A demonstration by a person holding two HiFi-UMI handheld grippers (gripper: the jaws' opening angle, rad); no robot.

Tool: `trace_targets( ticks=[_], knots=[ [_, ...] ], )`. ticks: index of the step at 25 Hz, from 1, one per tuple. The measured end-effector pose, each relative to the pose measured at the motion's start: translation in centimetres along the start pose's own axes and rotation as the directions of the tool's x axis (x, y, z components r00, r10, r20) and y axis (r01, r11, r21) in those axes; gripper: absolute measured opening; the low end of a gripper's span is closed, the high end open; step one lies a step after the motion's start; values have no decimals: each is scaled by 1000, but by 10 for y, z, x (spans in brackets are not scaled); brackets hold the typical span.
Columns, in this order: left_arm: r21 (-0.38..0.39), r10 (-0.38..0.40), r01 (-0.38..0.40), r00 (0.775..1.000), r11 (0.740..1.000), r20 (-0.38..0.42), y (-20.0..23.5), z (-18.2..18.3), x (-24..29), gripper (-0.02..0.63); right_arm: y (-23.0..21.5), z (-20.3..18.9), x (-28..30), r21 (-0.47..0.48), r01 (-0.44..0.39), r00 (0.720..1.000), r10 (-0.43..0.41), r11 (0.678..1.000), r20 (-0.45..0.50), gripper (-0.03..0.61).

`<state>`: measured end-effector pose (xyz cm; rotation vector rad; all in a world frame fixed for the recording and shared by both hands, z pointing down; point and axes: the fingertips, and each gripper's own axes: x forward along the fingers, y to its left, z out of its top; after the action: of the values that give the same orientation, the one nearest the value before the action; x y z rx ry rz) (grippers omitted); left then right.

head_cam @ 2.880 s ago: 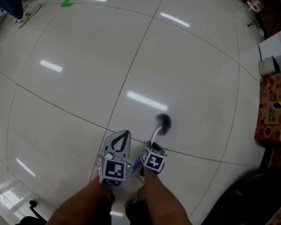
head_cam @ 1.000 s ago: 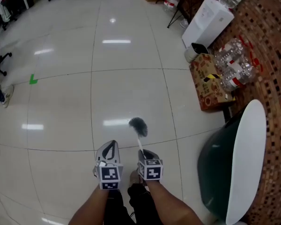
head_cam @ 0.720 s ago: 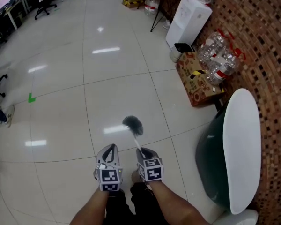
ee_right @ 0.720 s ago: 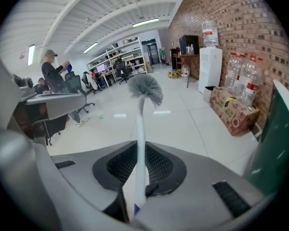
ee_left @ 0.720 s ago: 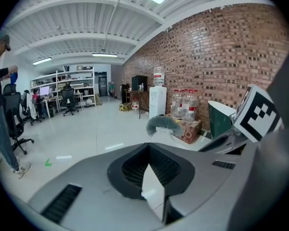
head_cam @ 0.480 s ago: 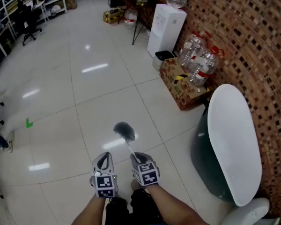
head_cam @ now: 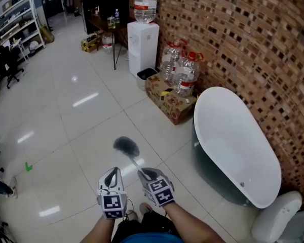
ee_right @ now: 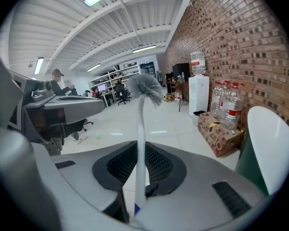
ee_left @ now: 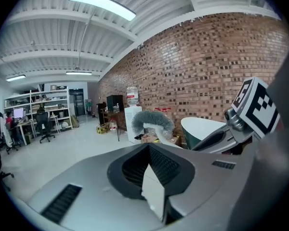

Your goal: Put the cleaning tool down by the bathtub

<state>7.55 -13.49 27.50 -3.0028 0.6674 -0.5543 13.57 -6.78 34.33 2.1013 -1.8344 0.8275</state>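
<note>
- The brush (head_cam: 126, 147) is held above the floor (head_cam: 81, 115). It is not yet set down.
- The right hand-held gripper (head_cam: 146, 174) is clamped on the low end of the thin white handle. In the right gripper view the handle rises from between the jaws to the grey bristle head (ee_right: 145, 88).
- Long axis: in the head view the handle runs from the right hand-held gripper forward and slightly left. The bristle head is the far end and points away from the tub (head_cam: 228, 146).
- Direction of the goal: the tub lies to the right of the brush and somewhat ahead, well apart from it. In the right gripper view it stands at the right edge (ee_right: 272, 143).
- Nearer side: the right hand-held gripper is between the left one and the tub. Judge the set-down as its job: carry to the right, then lower to the floor beside the tub wall.
- The left hand-held gripper (head_cam: 111, 176) hangs just beside the right one. Its jaws are drawn together with nothing between them.
- Expect the head to touch the floor first if you lower the brush at this tilt.
</note>
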Motion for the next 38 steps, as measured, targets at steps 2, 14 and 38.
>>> trace_targets(
  ticks=[2,14,38],
  knots=[
    [12,-57,57,998,998,6,-21,10,0,5,-9,3,-23,0,34,999,-34,999,14,69],
    [115,-310,303,949,946,50,-96,41,-21,5,-29,0,-137,-69,233,972,-230,970,54,69],
    [259,-613,599,789,758,-29,-441,44,-82,5,-166,-151,-402,-284,414,893,-446,865,-58,69]
  ],
)
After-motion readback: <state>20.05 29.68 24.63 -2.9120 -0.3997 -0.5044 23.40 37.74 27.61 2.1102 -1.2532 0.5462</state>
